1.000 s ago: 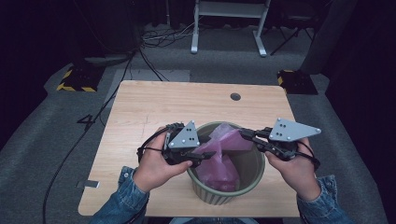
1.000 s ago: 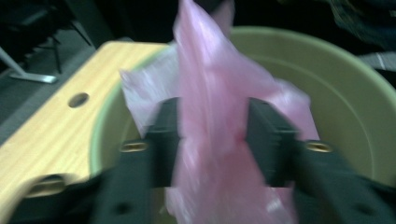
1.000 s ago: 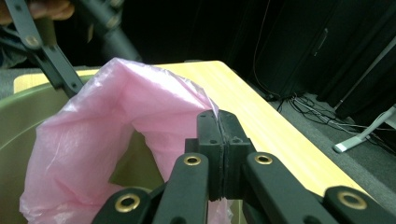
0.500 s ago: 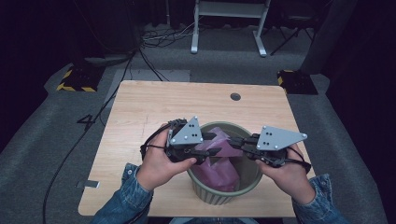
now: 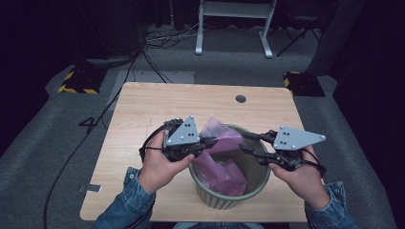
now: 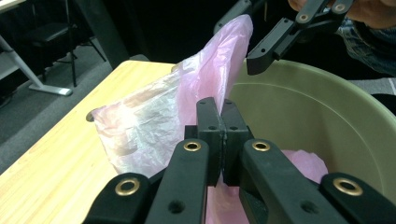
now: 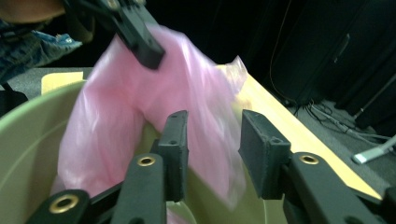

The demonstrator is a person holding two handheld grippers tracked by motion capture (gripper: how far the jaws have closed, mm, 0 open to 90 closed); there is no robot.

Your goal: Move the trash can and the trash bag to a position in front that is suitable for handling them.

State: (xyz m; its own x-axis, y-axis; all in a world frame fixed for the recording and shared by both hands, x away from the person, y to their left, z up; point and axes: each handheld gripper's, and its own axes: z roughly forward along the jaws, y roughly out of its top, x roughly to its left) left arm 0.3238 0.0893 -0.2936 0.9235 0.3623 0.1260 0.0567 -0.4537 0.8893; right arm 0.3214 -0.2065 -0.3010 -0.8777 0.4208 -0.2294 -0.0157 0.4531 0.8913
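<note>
A pink plastic bag (image 5: 220,139) stands in an olive-green bin (image 5: 260,183) on the wooden table (image 5: 143,109), its top bunched above the rim. My left gripper (image 5: 210,141) at the bin's left rim has just been closing and is shut on the bag's film (image 6: 187,98), pads together. My right gripper (image 5: 245,142) reaches in from the right; its jaws have just been opening and stand apart. In the right gripper view the bag (image 7: 140,116) hangs in and behind the gap of that gripper (image 7: 212,126), and neither pad presses it.
The bin sits near the table's front edge, between both hands. A small dark round hole (image 5: 240,98) lies in the tabletop behind it. Cables, a white frame's legs (image 5: 234,19) and yellow-black striped blocks (image 5: 76,81) are on the floor beyond.
The left jaws have closed on the bag's film. The right gripper moved in toward the bag, then parted its jaws. The bag's top now leans toward the left gripper.
</note>
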